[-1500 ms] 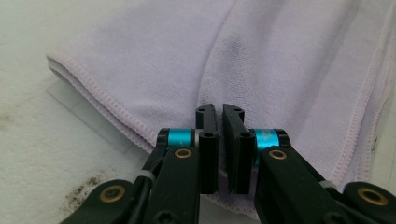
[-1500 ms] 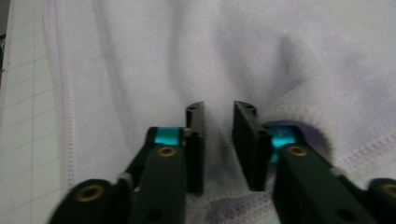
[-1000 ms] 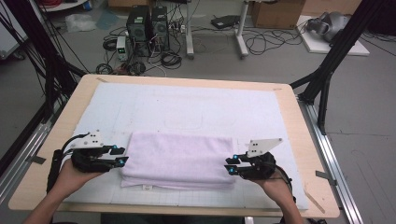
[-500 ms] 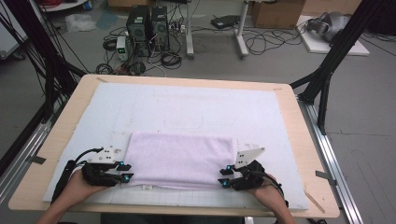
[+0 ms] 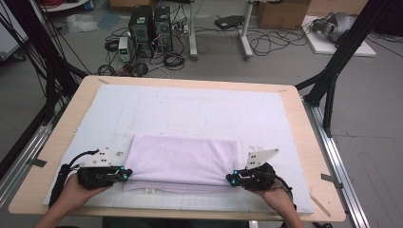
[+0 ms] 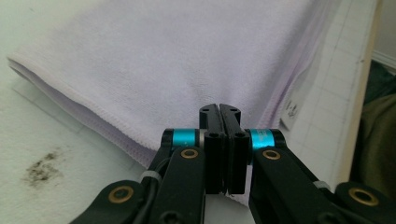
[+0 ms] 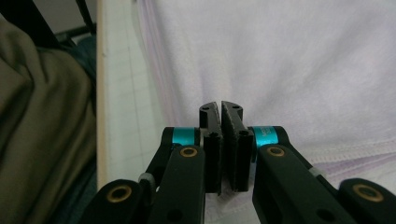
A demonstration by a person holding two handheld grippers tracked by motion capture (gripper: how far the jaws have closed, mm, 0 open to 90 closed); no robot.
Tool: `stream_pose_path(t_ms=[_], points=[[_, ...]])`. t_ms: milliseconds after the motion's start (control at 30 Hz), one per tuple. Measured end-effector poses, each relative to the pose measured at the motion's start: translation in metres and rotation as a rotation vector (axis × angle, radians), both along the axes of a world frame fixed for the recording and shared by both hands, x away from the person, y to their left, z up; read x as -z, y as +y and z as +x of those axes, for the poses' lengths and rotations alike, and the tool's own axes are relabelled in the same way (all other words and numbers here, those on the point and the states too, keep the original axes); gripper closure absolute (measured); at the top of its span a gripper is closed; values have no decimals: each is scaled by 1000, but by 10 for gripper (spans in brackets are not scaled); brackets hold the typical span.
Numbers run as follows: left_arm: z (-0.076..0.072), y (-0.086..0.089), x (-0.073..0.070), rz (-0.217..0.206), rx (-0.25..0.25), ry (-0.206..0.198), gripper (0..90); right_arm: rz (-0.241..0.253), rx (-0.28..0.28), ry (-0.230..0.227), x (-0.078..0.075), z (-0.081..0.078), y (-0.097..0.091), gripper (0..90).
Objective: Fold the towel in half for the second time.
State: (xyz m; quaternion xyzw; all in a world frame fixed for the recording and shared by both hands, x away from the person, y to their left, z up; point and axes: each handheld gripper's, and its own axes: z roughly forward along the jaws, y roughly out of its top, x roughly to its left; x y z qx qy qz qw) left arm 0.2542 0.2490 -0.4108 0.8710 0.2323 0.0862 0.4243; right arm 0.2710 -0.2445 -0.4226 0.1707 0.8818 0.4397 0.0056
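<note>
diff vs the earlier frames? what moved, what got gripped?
Both grippers slid toward the table's near edge, to the near corners of the towel, and their jaws have just been closing. The left gripper and the right gripper now look shut on its hem. The towel stayed folded on the white mat, in about the same place.

Right claw [image 7: 221, 108] has just been closing, jaws now pinched together on the lilac towel [image 7: 299, 60] near its hemmed edge, pale surface [image 7: 116, 93] alongside.
</note>
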Motion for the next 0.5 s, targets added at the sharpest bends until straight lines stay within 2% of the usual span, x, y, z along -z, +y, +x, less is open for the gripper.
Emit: stream_pose_path(t_ms=[67, 133, 200, 233, 300, 400, 500], points=[[-5, 2, -4, -18, 2, -1, 882, 10, -3, -21, -7, -4, -1, 872], [-9, 3, -2, -6, 15, 7, 881, 9, -15, -20, -9, -9, -2, 870], [-11, 2, 7, 5, 26, 35, 873, 0, -39, 13, -3, -11, -1, 854], [-10, 1, 12, 18, 30, 49, 853, -21, -49, 34, 4, -12, 0, 816], [-10, 0, 19, 28, 24, 62, 748, -18, -48, 57, 13, -11, 0, 754], [-6, 0, 17, 17, 10, 46, 659, 25, -21, 45, 9, -7, -3, 702], [0, 3, 10, -10, -4, 24, 638, 45, 11, 12, -4, 0, -5, 676]])
